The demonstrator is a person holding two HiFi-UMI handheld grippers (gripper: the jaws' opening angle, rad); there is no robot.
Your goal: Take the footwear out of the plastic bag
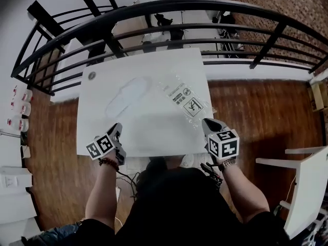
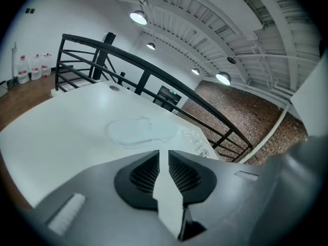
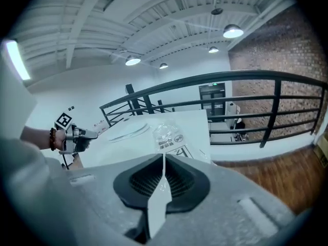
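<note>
The white slipper (image 1: 128, 94) is lying flat on the white bench (image 1: 148, 132), apparently outside the clear printed plastic bag (image 1: 185, 100), which is resting just beside its far end; whether the two are touching is unclear. The slipper's long axis is running diagonally, from near-left to far-right. The left tool (image 1: 117, 129) is hovering over the bench's near edge with its jaws standing only a thin slit apart and gripping nothing, and the slipper is sitting ahead of it, slightly to its right. The right tool (image 1: 207, 123) is waiting with its jaws together and empty, pointing at the bag. The left one is looking nearer to the slipper.
</note>
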